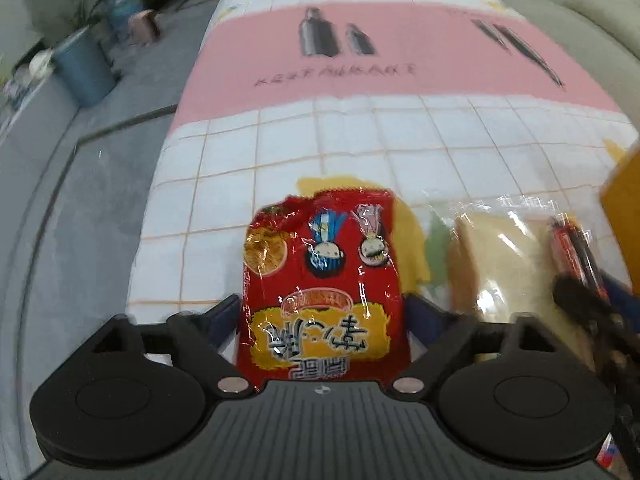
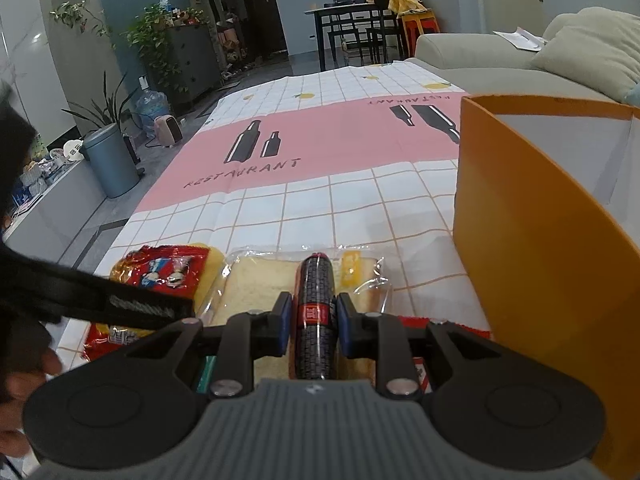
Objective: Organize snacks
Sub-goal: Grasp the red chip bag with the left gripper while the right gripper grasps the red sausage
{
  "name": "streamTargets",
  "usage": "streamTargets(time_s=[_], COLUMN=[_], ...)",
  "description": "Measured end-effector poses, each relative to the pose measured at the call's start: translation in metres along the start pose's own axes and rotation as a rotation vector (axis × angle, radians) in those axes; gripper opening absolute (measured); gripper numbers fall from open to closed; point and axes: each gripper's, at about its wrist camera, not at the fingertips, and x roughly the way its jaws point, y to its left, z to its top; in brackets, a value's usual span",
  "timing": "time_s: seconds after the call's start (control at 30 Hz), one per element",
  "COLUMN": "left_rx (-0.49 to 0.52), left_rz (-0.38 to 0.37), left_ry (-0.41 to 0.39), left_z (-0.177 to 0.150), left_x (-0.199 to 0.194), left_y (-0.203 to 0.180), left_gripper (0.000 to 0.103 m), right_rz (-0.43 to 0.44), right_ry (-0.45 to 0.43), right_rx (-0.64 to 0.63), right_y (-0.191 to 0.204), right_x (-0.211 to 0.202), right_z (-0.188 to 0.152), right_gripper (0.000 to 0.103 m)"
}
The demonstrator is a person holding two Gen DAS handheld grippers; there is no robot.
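Observation:
A red snack packet [image 1: 324, 292] with cartoon faces lies flat on the checked tablecloth [image 1: 360, 140]. My left gripper [image 1: 324, 312] hangs over it, open wide, with the packet between its fingers and a finger close to each side edge. To its right lies a clear-wrapped bread packet [image 1: 500, 264]. My right gripper [image 2: 314, 320] is shut on a dark sausage [image 2: 316, 292] with a red band, held just above the bread packet [image 2: 256, 280]. The same sausage [image 1: 572, 248] shows blurred at the right of the left wrist view. The red packet [image 2: 160, 272] lies left of the bread.
A tall orange box [image 2: 540, 240] with an open top stands close on the right, its corner [image 1: 624, 208] also in the left wrist view. The tablecloth [image 2: 320, 200] stretches far ahead. A sofa [image 2: 500, 56] lies beyond; floor and a blue bin [image 2: 108, 160] are on the left.

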Motion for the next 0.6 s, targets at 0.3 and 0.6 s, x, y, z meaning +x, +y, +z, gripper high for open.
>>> streamTargets(time_s=[0.3,0.6], left_rx=[-0.172,-0.245], left_rz=[-0.042,-0.111], left_ry=[-0.073,-0.183], left_z=[-0.016,-0.015], left_x=[-0.017,-0.067], left_y=[0.027,0.041], left_gripper=[0.082,0.082], right_rz=[0.002,0.026], right_ry=[-0.008,-0.014], right_rx=[-0.022,0.008], right_y=[0.002,0.002], right_x=[0.000,-0.020], right_z=[0.000,0.006], right_gripper=[0.021,0.021])
